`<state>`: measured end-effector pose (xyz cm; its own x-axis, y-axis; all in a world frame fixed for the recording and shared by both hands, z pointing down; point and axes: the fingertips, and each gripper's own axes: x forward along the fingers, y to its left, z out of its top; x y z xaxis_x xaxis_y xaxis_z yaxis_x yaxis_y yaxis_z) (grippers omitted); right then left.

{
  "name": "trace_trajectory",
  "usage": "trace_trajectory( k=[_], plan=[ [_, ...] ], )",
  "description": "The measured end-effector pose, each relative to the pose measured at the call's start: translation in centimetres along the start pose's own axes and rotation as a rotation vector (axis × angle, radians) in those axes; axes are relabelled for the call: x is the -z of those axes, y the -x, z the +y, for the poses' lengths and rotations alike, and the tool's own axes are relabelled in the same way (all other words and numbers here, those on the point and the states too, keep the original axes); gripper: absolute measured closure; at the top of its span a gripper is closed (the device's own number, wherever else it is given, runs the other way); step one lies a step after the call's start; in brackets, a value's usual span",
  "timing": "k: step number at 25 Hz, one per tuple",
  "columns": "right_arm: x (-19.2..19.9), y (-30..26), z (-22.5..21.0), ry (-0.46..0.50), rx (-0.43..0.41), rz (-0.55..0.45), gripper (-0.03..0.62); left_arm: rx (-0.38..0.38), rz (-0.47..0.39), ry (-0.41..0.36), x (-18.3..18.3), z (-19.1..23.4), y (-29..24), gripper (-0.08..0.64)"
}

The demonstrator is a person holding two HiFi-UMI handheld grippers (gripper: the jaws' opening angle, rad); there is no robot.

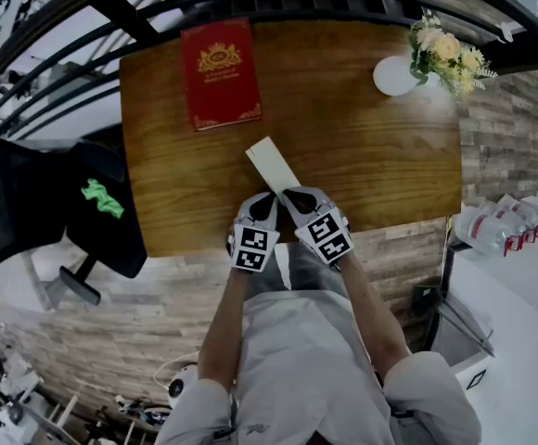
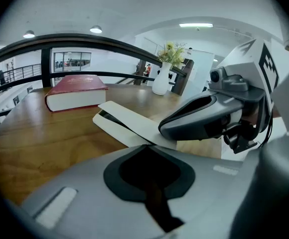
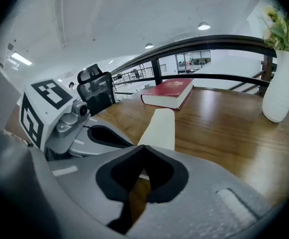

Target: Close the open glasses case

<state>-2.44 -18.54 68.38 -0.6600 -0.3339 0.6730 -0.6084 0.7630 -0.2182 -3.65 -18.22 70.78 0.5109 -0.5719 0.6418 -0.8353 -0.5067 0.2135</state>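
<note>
Wooden tabletop (image 1: 380, 156) carries a red book (image 1: 219, 72) and a white vase (image 1: 397, 75) at its far side. Nearer me lies the cream glasses case (image 1: 271, 163), its lid slightly ajar. My left claw (image 2: 147, 146) and right claw (image 3: 144, 146) are both clenched, tips at the case's near end.

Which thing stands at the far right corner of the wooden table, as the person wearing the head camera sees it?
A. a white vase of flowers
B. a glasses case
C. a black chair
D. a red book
A: in the head view the white vase with its flowers stands at the far right corner of the table, while the red book lies further left.
</note>
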Motion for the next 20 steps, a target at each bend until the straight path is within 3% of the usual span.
trace_trajectory(
  k=[20],
  plan=[
    [0.56, -0.87, 0.54, -0.002, 0.002, 0.034, 0.589, -0.010, 0.070, -0.016, 0.99, 0.51, 0.03, 0.540]
  ],
)
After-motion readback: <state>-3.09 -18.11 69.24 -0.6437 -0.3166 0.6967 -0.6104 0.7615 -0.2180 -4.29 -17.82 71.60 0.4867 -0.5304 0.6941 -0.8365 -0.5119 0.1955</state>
